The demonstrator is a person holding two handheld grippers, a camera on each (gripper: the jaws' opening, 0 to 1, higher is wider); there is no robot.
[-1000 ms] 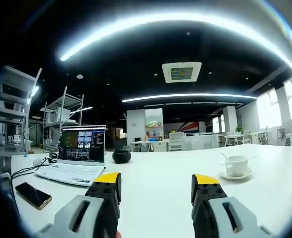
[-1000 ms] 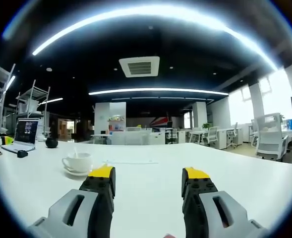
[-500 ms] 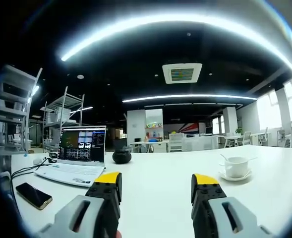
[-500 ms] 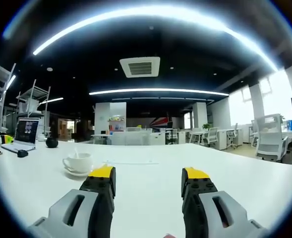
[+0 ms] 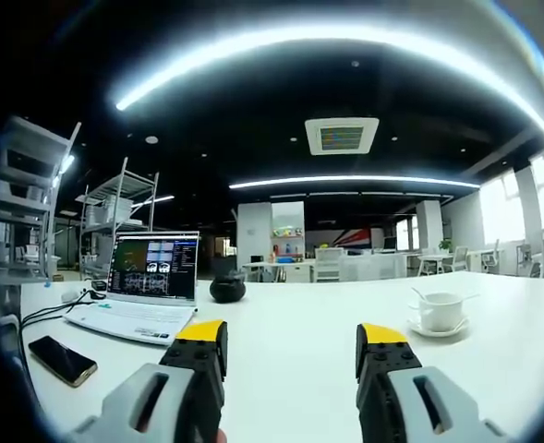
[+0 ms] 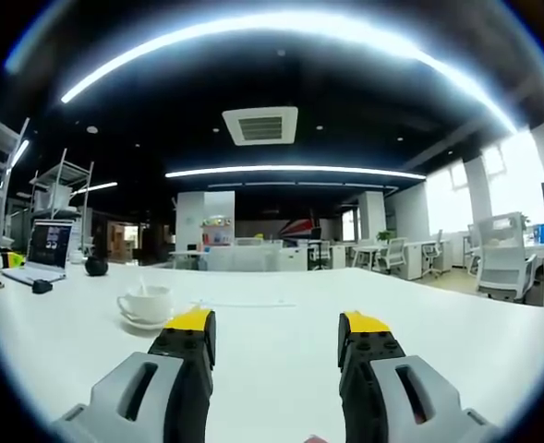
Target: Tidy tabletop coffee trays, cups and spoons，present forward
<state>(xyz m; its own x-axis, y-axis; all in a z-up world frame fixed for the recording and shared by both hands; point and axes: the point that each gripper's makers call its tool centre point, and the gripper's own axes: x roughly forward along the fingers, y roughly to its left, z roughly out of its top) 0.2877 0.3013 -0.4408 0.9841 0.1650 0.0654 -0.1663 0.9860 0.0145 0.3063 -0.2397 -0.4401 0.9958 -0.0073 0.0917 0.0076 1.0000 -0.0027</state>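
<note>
With both the left tool (image 5: 290, 346) and right tool (image 6: 272, 337) held wide and empty above the desk (image 6: 281, 323), the cup (image 6: 145, 302) on its saucer (image 6: 142, 321), forward-left of the right tool, is best approached low and gripped gently.

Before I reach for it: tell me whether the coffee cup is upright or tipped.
Upright. The white coffee cup sits level on its saucer, mouth up, with a spoon handle rising from it; the right gripper view shows the same.
</note>
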